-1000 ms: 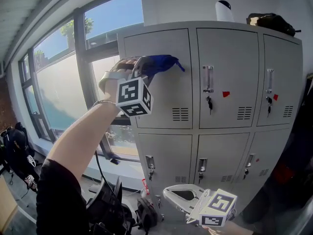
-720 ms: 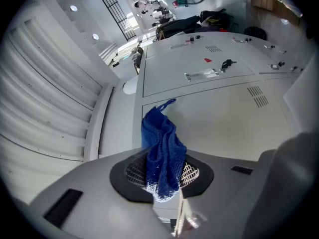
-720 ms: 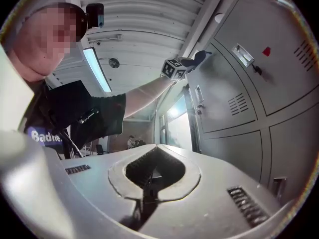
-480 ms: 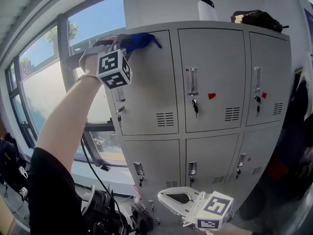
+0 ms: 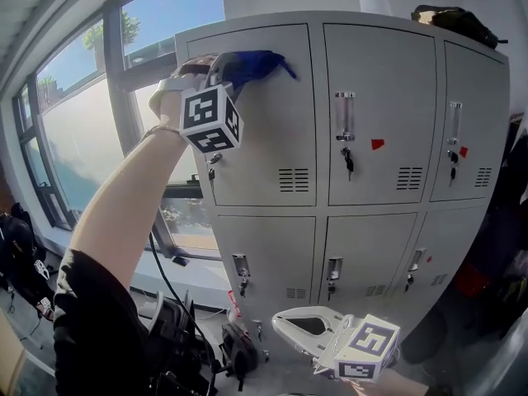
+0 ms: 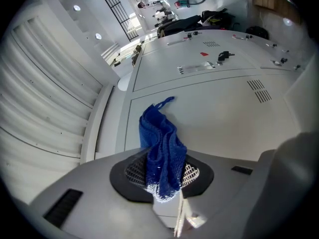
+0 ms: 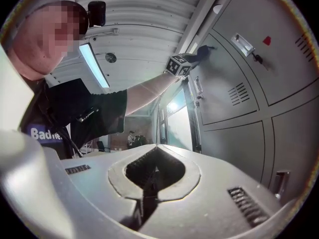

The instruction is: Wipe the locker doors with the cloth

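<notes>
Left tongs (image 6: 167,183) are pinching the blue cloth (image 5: 254,62) against the top-left locker door (image 5: 272,139), right tongs (image 7: 149,182) are hanging shut and empty down low, and I'm guessing that small pinch is risking the cloth slipping out mid-wipe.

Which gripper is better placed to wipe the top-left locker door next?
Left. The left gripper is shut on the blue cloth and holds it high on the top-left locker door, near its upper edge. The right gripper hangs low, jaws together and empty, apart from the lockers.
</notes>
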Demonstrator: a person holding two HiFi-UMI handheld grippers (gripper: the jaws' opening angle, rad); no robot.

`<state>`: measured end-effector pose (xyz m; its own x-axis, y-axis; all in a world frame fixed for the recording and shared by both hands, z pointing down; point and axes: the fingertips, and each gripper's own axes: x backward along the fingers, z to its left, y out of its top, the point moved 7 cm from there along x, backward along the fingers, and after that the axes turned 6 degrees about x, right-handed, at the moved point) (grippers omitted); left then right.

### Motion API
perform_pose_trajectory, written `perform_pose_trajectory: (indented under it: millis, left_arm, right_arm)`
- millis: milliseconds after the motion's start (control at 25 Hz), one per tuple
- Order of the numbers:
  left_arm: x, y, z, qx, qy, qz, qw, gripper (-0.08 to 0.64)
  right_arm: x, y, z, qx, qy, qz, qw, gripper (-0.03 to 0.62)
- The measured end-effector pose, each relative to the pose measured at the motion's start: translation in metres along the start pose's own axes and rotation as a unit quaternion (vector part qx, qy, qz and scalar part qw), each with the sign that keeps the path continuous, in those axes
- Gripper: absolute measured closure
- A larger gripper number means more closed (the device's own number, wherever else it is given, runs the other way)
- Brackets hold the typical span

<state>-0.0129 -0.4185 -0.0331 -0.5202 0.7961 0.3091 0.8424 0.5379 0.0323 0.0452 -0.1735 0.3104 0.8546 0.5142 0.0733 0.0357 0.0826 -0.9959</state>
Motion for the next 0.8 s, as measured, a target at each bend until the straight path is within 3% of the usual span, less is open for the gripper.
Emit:
perform_pose_trajectory:
  millis: [200, 800]
  left_arm:
    - [0.013, 0.003, -0.035, -0.005, -0.025, -0.001, 0.9997, 0.468]
    - [0.055, 0.017, -0.151, 0.027, -0.100, 0.009, 0.9946, 0.468]
  right_arm:
    - [-0.007, -0.003, 0.008, -0.001, 0.015, 0.004, 1.000, 0.586]
    - [-0.013, -0.013, 0.033, -0.005, 0.037, 0.019, 0.999, 0.586]
